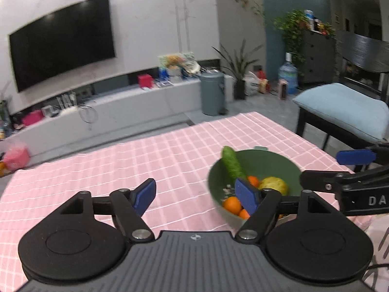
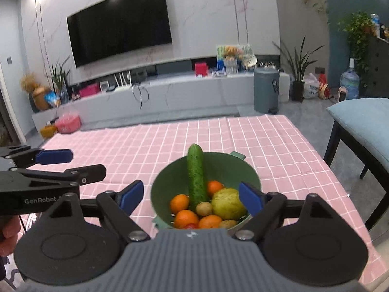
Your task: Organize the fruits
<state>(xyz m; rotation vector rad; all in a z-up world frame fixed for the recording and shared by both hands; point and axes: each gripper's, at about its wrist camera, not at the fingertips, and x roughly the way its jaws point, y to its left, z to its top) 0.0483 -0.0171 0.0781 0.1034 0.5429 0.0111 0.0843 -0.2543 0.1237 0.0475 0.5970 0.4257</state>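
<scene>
A green bowl [image 2: 218, 160] stands on the pink checked tablecloth [image 2: 145, 150]. A cucumber [image 2: 195, 170] leans upright in it, among several oranges [image 2: 186, 217], a yellow-green round fruit [image 2: 228, 203] and a small brown fruit [image 2: 204, 208]. My right gripper [image 2: 192, 197] hovers open just before the bowl, its jaws wide and holding nothing. In the left wrist view the bowl [image 1: 267, 163], cucumber [image 1: 231, 164] and an orange [image 1: 232, 204] sit to the right. My left gripper [image 1: 195, 196] is open and empty over the cloth. The right gripper [image 1: 335, 168] shows at the right edge.
A dark chair with a pale blue cushion [image 2: 364, 119] stands at the table's right side. The left gripper [image 2: 75, 164] reaches in from the left, with a hand [image 2: 8, 228] behind it. Beyond the table's far edge are a TV bench and a grey bin [image 2: 266, 90].
</scene>
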